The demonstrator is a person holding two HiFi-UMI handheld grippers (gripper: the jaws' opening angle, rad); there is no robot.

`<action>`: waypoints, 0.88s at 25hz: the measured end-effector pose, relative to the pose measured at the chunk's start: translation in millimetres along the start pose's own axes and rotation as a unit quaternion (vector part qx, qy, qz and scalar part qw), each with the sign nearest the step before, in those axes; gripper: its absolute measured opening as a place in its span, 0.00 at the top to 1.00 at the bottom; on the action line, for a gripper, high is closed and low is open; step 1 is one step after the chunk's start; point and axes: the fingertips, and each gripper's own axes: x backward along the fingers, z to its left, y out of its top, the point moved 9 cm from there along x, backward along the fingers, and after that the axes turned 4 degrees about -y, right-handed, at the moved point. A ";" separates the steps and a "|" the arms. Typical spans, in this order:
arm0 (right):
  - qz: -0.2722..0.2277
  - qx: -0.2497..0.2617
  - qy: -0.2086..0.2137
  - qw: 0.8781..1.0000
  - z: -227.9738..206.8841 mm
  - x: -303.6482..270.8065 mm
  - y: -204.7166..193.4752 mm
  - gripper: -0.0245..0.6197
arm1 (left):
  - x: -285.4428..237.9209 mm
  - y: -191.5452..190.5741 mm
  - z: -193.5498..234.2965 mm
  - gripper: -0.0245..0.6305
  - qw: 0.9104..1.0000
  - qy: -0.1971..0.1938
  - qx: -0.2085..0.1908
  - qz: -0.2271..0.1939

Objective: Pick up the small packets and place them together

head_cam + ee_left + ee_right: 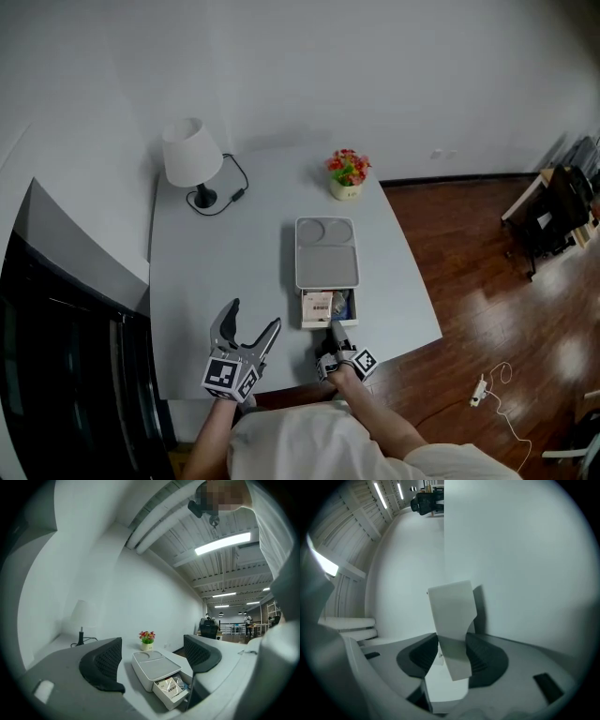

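My right claw (452,654) is clamped on the white front of the drawer (450,613). The small packets (323,306) lie inside that open drawer, just beyond its tips. My left claw (152,651) gapes empty above the table (216,272), packets ahead-right.

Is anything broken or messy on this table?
Nothing is spilled or broken. The lamp and flowers stand upright. Only the drawer of the white box sticks out. It is pulled open with packets lying loosely inside, and the right gripper is pinching its front.
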 end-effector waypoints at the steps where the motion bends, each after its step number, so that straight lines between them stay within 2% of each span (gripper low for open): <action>1: 0.000 0.000 -0.003 1.000 -2.0 8.3 -1.6 0.67 | -0.7 -1.7 -0.4 0.35 1.000 -0.006 0.001 0.003; 8: 0.030 0.014 -0.029 0.999 -8.3 61.5 -2.7 0.69 | -7.1 -7.1 -4.5 0.35 0.999 -0.040 -0.004 0.021; 9: 0.043 0.015 -0.034 0.998 -7.5 68.1 -3.6 0.72 | -7.6 -7.6 -4.7 0.36 0.999 -0.042 -0.004 0.022; 11: 0.073 0.012 -0.050 0.996 -7.5 81.0 -7.7 0.84 | -9.5 -8.8 -4.8 0.36 0.999 -0.044 -0.003 0.022; 13: 0.099 0.011 -0.057 0.993 -10.5 91.9 -12.9 0.85 | -12.0 -10.8 -5.1 0.36 0.999 -0.043 0.001 0.024; 18: 0.115 -0.018 -0.033 0.993 -10.5 96.9 -18.8 0.85 | -17.8 -11.5 -8.9 0.36 0.999 -0.047 0.003 0.025; 20: 0.131 -0.010 -0.018 0.991 -1.5 92.8 -18.8 0.85 | -19.2 -10.9 -9.9 0.36 0.998 -0.050 0.001 0.026; 22: 0.156 0.019 0.005 0.988 15.1 89.1 -19.1 0.85 | -19.4 -10.6 -10.8 0.36 0.998 -0.051 0.000 0.028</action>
